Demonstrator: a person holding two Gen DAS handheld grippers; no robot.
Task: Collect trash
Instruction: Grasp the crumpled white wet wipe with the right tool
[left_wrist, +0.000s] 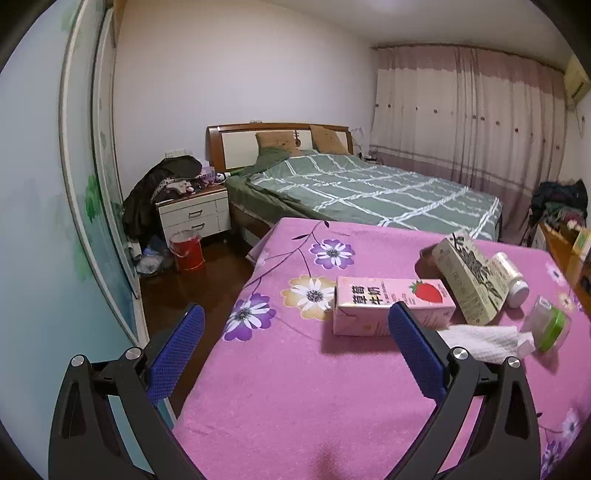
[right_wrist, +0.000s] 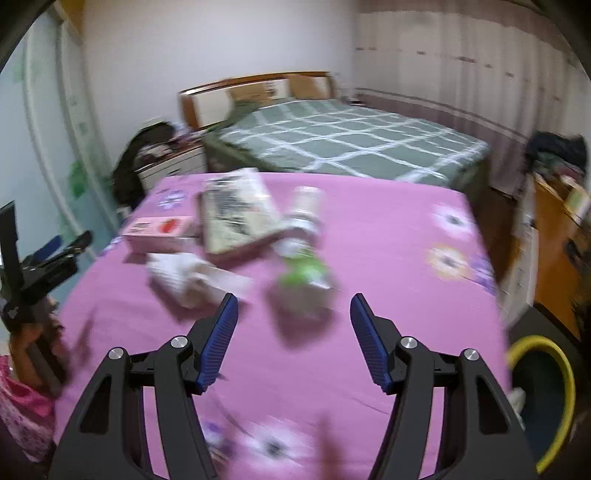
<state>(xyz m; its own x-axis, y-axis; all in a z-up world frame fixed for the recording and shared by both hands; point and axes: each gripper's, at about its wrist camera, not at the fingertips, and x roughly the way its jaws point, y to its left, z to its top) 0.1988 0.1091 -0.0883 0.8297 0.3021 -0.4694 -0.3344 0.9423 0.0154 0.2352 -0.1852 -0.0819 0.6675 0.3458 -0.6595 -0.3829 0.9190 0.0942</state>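
Hanging over the near left edge of the pink flowered cloth (left_wrist: 303, 387), the left gripper (left_wrist: 295, 325) has its blue-padded fingers (left_wrist: 177, 347) spread wide with nothing between them. Far left on the floor stands a red bucket (left_wrist: 187, 250) in front of a white bedside cabinet (left_wrist: 194, 214), and behind those is a bed with a green checked cover (left_wrist: 369, 192).

On the cloth, moving rightward, the trash lies in a loose cluster: a pink strawberry milk carton (left_wrist: 391, 306) on its side, just past the left gripper's right finger; a crumpled white tissue (left_wrist: 484, 339) touching the carton's near corner; a beige carton (left_wrist: 469, 277) tilted against the pink one; a white bottle (left_wrist: 511, 278) lying beside it; and a clear cup with a green band (left_wrist: 548, 325) tipped over near the tissue.

The right wrist view is blurred. The right gripper (right_wrist: 293, 328) is also wide open and empty, above the cloth (right_wrist: 388, 295), with the cup (right_wrist: 306, 273) just ahead between its fingers (right_wrist: 221, 332) and the tissue (right_wrist: 192, 277) ahead to the left. At the far right, low beside the table, sits a dark bin with a yellow rim (right_wrist: 554, 373).
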